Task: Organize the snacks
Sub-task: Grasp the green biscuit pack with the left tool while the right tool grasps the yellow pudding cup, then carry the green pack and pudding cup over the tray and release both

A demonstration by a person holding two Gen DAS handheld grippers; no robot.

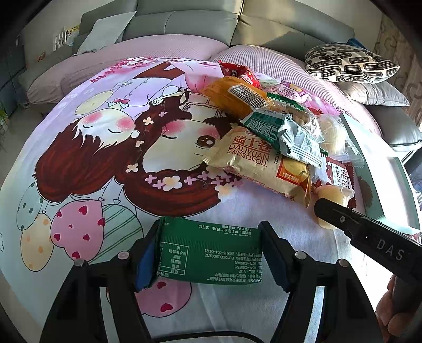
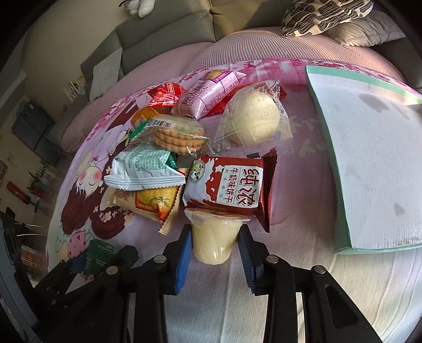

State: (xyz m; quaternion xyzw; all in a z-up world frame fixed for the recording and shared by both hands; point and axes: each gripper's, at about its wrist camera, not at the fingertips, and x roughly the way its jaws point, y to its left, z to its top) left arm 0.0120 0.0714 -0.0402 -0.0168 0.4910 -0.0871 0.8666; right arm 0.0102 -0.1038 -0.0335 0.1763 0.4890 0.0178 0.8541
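Note:
A pile of wrapped snacks [image 1: 266, 132] lies on a cartoon-print cloth [image 1: 110, 147]. My left gripper [image 1: 211, 253] is shut on a green snack packet [image 1: 211, 256], held near the cloth's front. My right gripper [image 2: 215, 245] has its fingers on both sides of a pale yellow jelly cup [image 2: 213, 237] at the pile's near edge, touching it. The cup [image 1: 333, 195] and the right gripper's finger [image 1: 343, 219] also show in the left wrist view. Behind the cup lies a red milk-biscuit packet [image 2: 232, 187], a Swiss roll packet [image 1: 253, 161] and a round bun in clear wrap [image 2: 253, 118].
A shallow white box with a teal rim [image 2: 369, 163] lies to the right of the pile. The cloth covers a pink sofa seat [image 1: 163, 47]. Patterned and grey cushions [image 1: 350, 63] sit at the back right. Grey sofa backs [image 1: 184, 23] rise behind.

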